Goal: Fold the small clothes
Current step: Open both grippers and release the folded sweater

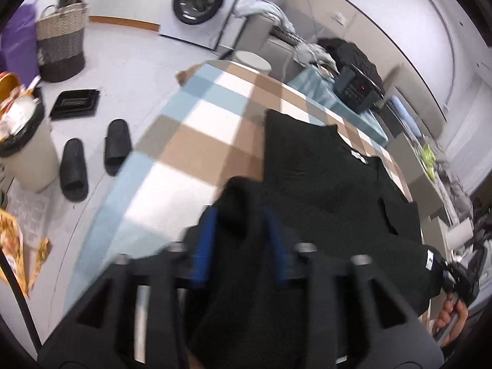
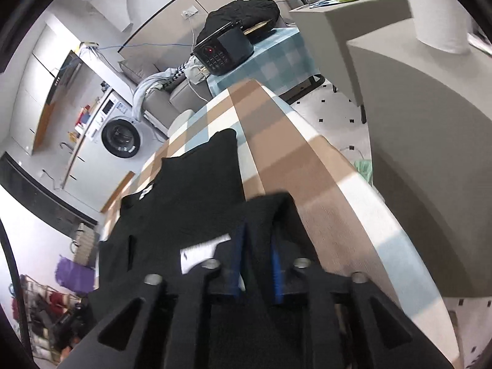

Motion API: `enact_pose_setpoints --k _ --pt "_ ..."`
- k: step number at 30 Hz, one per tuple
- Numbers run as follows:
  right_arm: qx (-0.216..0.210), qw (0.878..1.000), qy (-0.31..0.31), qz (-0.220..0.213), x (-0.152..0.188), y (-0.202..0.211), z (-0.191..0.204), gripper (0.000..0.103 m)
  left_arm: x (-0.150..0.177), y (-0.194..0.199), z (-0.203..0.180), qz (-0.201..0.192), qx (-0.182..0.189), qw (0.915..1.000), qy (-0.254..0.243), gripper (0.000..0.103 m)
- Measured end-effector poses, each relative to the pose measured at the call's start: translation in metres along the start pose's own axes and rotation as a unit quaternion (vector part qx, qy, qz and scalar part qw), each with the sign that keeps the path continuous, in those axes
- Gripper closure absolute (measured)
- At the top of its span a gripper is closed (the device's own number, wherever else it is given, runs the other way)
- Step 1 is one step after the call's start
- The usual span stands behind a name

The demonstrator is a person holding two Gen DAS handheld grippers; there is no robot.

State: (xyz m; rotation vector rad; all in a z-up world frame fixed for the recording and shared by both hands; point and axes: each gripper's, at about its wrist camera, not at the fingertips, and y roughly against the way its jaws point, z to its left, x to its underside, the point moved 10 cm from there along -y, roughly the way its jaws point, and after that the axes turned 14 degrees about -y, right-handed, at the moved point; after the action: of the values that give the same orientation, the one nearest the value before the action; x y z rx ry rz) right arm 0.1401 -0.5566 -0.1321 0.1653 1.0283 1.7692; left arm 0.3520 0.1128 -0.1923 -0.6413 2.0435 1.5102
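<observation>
L hand-held gripper [image 1: 240, 233]: blue-padded jaws part spread, a fold of the black knit garment [image 1: 323, 184] bunched between them. Looks pinched, cloth lifted off the checked brown/blue/white tablecloth on the tabletop [image 1: 184, 141], but blur means I can't confirm the pads actually press.

Garment: lies lengthways on the tabletop, far end flat w/ white neck label [image 1: 358, 157] up, near end raised in both grippers. Collar end well short of the far tabletop edge.

R hand-held gripper [image 2: 258, 264]: jaws narrower than L, garment's other near corner between the blue pads, same call: prob a pinch. White tag [image 2: 203, 250] just left of it.

Progress, my read: early. Near hem picked up at both corners, no crease laid yet. Left to do: carry hem over toward the collar, set down, then side folds.

Clearance rel. to garment:
- left: wide strip of bare cloth, then tabletop edge, floor beyond w/ black slippers [image 1: 92, 160] and a bin. Plenty of room.
- far: open tablecloth beyond the collar, ok for a forward fold.
- right: less margin, tabletop edge drops close beside R gripper; grey cabinet [image 2: 415, 153] across a floor gap. Keep R hand inboard.
</observation>
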Motion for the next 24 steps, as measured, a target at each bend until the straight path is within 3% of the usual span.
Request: enact_pose_setpoints --k 2,11,15,21,24 --pt "-0.011 1.000 -0.015 -0.007 0.006 0.017 -0.011 0.061 0.012 0.012 0.009 -0.005 0.001 0.9998 0.017 0.048" --pt "-0.045 0.993 -0.106 0.037 0.051 0.047 -0.066 0.061 0.060 0.048 0.030 -0.005 0.009 0.9974 0.072 0.048" --pt "-0.080 0.991 -0.099 0.040 0.057 0.048 -0.059 0.061 0.070 0.054 0.029 -0.001 0.009 0.9973 0.073 0.048" --pt "-0.088 0.992 -0.092 0.009 0.042 0.034 -0.047 0.061 0.077 0.055 0.021 0.007 0.015 0.9973 0.072 0.048" --pt "-0.140 0.986 -0.089 -0.006 0.038 0.043 -0.030 0.061 0.082 0.058 0.015 0.008 0.024 0.9969 0.074 0.048"
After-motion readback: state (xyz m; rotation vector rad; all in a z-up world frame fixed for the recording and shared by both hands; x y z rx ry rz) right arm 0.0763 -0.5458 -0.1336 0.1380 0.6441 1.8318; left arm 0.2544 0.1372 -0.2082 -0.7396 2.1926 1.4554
